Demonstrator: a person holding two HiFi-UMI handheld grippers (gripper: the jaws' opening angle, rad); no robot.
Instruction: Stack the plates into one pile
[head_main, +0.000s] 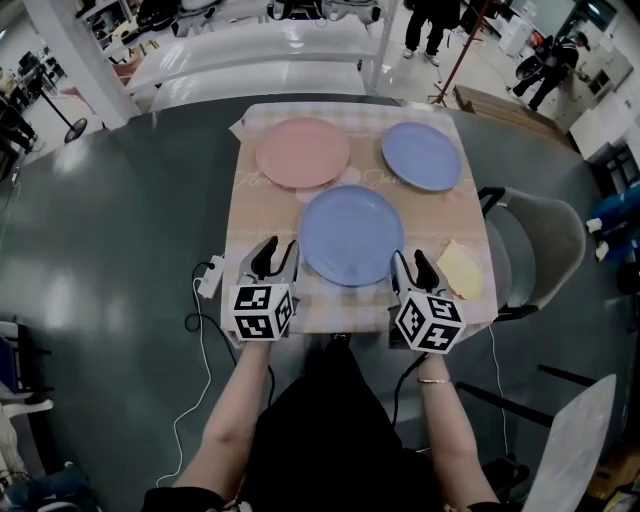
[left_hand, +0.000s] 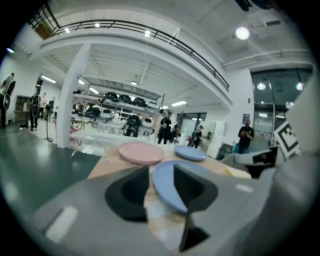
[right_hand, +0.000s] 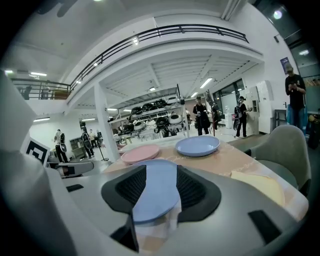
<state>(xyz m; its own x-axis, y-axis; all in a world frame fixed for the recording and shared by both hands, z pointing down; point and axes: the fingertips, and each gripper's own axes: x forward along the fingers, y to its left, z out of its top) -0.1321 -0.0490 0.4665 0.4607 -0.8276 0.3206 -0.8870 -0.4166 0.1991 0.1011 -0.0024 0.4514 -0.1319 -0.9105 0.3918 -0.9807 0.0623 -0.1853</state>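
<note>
Left tool (head_main: 278, 256) and right tool (head_main: 412, 266) were held, jaws apart, flanking the near plate (head_main: 351, 235). Pink plate (head_main: 302, 152) and far plate (head_main: 421, 155) were seen separate behind it.

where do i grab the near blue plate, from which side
Grip the near blue plate by its raised rim at the left and right edges, coming low from the near side. It lies flat on the tablecloth, so only that lip offers a hold. Left gripper and right gripper flank it, open.
</note>
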